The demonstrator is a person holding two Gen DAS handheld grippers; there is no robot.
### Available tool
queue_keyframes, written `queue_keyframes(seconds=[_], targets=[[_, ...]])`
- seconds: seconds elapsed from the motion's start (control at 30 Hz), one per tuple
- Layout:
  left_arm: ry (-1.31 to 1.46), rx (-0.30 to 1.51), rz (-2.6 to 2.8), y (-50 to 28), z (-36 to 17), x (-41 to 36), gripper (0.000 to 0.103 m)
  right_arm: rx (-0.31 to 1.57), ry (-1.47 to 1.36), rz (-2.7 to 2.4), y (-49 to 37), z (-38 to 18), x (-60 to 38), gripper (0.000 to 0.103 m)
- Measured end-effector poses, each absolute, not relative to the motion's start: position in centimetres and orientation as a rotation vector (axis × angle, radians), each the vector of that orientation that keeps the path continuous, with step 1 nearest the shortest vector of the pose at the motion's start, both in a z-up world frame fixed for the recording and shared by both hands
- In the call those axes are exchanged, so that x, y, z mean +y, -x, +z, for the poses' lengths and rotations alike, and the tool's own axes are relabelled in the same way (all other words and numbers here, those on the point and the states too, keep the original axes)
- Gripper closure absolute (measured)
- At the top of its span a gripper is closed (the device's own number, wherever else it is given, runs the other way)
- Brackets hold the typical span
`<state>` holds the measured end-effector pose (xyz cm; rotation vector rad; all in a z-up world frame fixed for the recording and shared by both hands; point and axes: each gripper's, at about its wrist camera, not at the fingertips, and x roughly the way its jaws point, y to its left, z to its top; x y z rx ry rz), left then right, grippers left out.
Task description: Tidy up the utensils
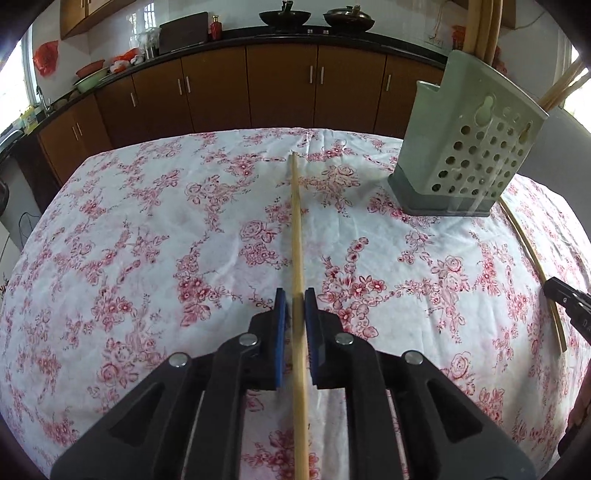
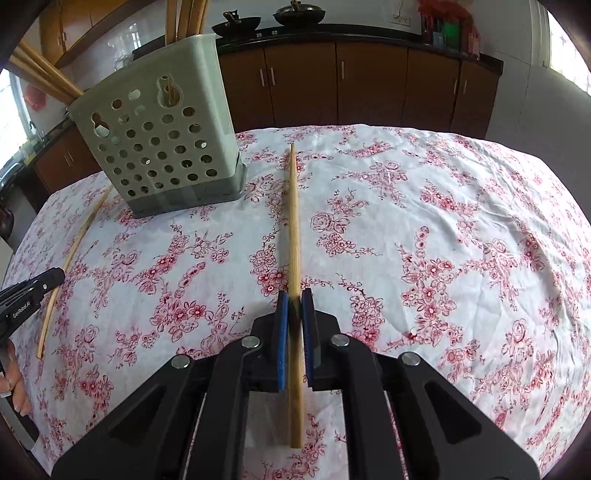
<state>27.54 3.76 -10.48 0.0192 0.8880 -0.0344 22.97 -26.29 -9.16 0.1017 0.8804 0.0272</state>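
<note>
In the left wrist view, my left gripper (image 1: 294, 299) is shut on a wooden chopstick (image 1: 296, 229) that points away over the floral tablecloth. In the right wrist view, my right gripper (image 2: 294, 299) is shut on a second wooden chopstick (image 2: 294, 221), also pointing away. A pale green perforated utensil holder (image 1: 469, 147) stands at the right of the left view and at the left of the right wrist view (image 2: 159, 140), with several chopsticks standing in it. Each view shows the other gripper's tip at its edge, the right gripper (image 1: 565, 299) and the left gripper (image 2: 33, 291), each with its chopstick.
The table is covered by a white cloth with red flowers (image 1: 147, 240). Brown kitchen cabinets (image 1: 280, 81) with a dark counter run behind it, carrying woks (image 1: 284, 16), bowls and a cutting board. The holder stands near the table's far side.
</note>
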Motion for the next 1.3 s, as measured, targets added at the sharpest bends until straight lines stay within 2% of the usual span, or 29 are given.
queue_keyframes(seconds=[1.3], targets=[[0.013,0.885,-0.047,-27.43,-10.47,4.04,0.090,0.864,-0.086,0.023,-22.48,-9.22,-25.89,0.094]])
